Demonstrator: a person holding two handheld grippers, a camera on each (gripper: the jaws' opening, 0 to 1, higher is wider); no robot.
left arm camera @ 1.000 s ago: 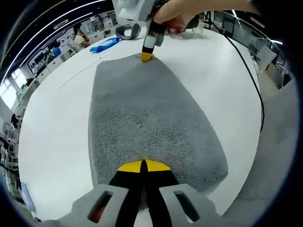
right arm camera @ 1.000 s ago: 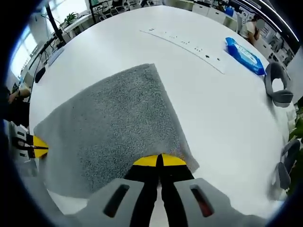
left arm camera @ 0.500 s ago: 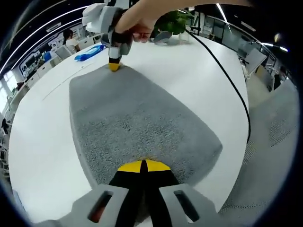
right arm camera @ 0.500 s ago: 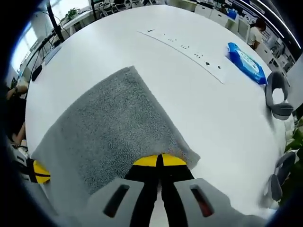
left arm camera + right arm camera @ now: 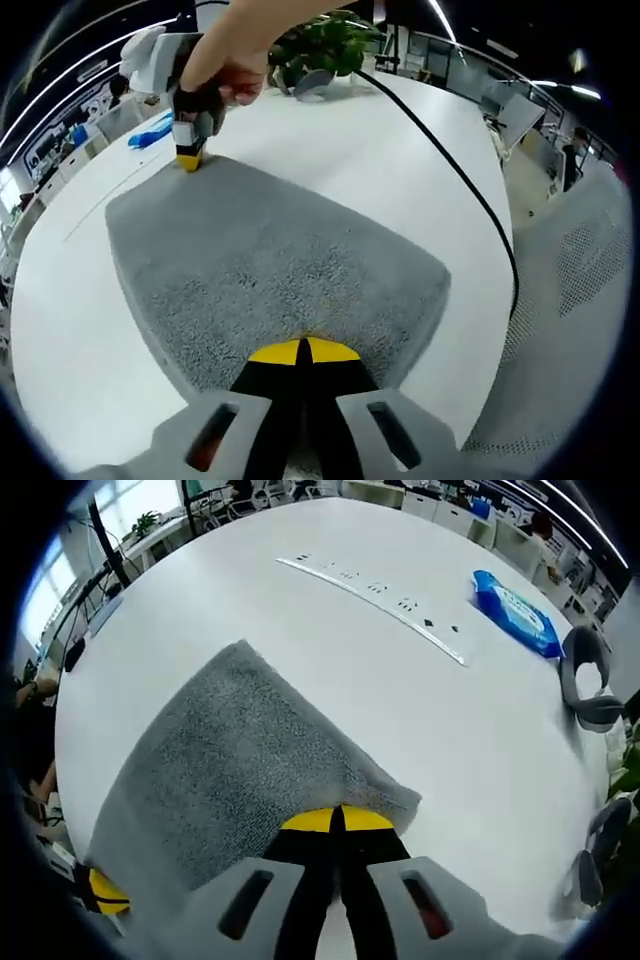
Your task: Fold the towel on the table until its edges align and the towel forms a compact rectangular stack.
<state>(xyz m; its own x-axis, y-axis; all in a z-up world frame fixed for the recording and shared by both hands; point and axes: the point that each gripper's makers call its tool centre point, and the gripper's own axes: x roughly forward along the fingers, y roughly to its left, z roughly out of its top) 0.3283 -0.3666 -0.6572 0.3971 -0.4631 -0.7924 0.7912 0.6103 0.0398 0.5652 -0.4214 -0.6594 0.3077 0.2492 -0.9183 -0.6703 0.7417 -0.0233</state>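
On the white desk (image 5: 400, 170) a grey towel (image 5: 270, 265) lies flat, close to the edge beside a black cable (image 5: 470, 190). At its near corner the left gripper (image 5: 303, 350) has its yellow-tipped fingers pressed together, pinching the towel. At the far corner the right gripper (image 5: 187, 160), held by a hand (image 5: 235, 75), also pinches the cloth, as its own view shows: right gripper (image 5: 337, 820), towel (image 5: 230, 770). Across the desk (image 5: 300, 610) lie a blue packet (image 5: 515, 610) and a grey headset (image 5: 590, 680). A potted plant (image 5: 325, 50) stands at the far edge.
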